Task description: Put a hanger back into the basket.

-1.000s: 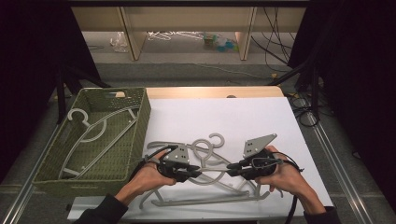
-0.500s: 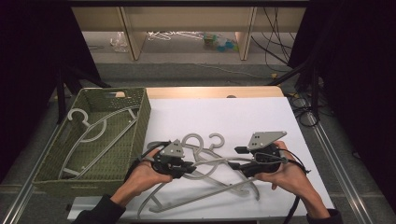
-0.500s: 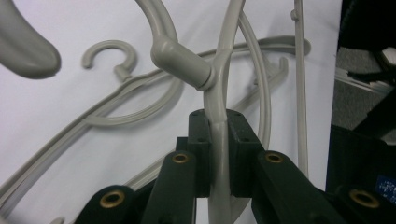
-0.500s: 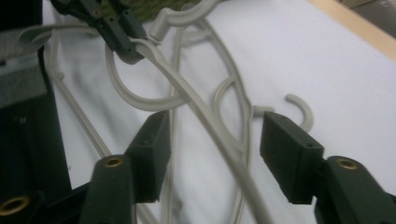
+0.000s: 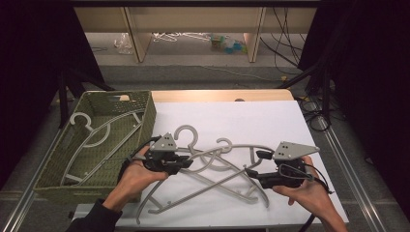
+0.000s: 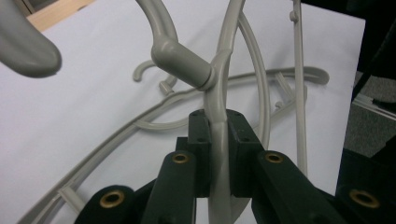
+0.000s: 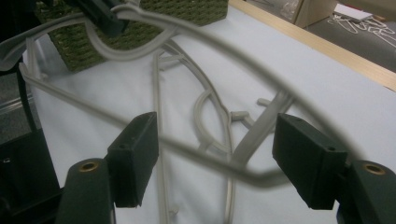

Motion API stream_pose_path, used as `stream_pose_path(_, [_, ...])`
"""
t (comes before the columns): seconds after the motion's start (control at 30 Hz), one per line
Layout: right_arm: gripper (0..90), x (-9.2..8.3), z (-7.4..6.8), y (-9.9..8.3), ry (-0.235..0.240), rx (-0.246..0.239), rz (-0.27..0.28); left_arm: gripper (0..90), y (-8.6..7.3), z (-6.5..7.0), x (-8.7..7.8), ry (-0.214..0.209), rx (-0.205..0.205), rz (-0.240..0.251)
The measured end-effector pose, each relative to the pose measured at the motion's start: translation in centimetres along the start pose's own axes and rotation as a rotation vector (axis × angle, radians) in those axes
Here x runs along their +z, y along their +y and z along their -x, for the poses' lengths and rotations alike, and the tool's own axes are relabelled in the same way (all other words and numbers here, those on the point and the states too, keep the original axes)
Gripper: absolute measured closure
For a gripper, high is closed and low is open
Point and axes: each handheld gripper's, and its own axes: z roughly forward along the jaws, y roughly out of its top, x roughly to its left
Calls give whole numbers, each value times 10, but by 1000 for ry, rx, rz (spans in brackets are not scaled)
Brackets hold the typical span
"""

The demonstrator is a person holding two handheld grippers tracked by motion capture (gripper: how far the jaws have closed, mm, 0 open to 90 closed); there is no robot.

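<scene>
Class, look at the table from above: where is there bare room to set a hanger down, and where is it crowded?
Free: the white sheet between the far wooden edge and the hanger pile, and its far right corner. Crowded: mid-sheet, where tangled hangers lie between the left gripper and right gripper; the green basket already holds a hanger.

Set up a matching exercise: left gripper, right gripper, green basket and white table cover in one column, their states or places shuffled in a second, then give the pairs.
Things:
1. left gripper
2. right gripper
3. green basket
4. white table cover

States or places:
A. holds one hanger, at the table's left
B. jaws apart, pressing on nothing
C. lies under the loose hangers
D. jaws clamped on a grey hanger below its hook

Pairs: 1-D, 2-B, 3-A, 4-C
</scene>
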Motion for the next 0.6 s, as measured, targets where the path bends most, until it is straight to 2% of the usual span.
stream_pose_path(0.07, [324, -2, -3, -4, 5, 4, -3, 817, 4, -4, -10, 26, -16, 25])
stream_pose_path(0.13, [324, -2, -5, -6, 4, 6, -5, 818, 6, -6, -15, 40, -10, 28])
stream_pose_path(0.23, [318, 1, -12, -13, 4, -11, -22, 818, 12, -8, -30, 46, -46, 76])
stream_pose_path(0.3, [318, 2, -13, -15, 12, -6, -36, 818, 15, -11, -38, 49, -53, 95])
stream_pose_path(0.33, [318, 3, -13, -17, 21, 1, -45, 817, 16, -13, -43, 45, -73, 110])
stream_pose_path(0.37, [318, 3, -13, -17, 21, 1, -45, 818, 16, -13, -43, 45, -73, 110])
stream_pose_path(0.4, [317, 6, -12, -19, 22, 2, -46, 817, 19, -16, -50, 49, -84, 120])
stream_pose_path(0.5, [315, 7, -12, -21, 32, 16, -53, 817, 24, -18, -61, 65, -78, 126])
stream_pose_path(0.6, [315, 9, -12, -22, 31, 13, -53, 817, 32, -20, -76, 75, -64, 160])
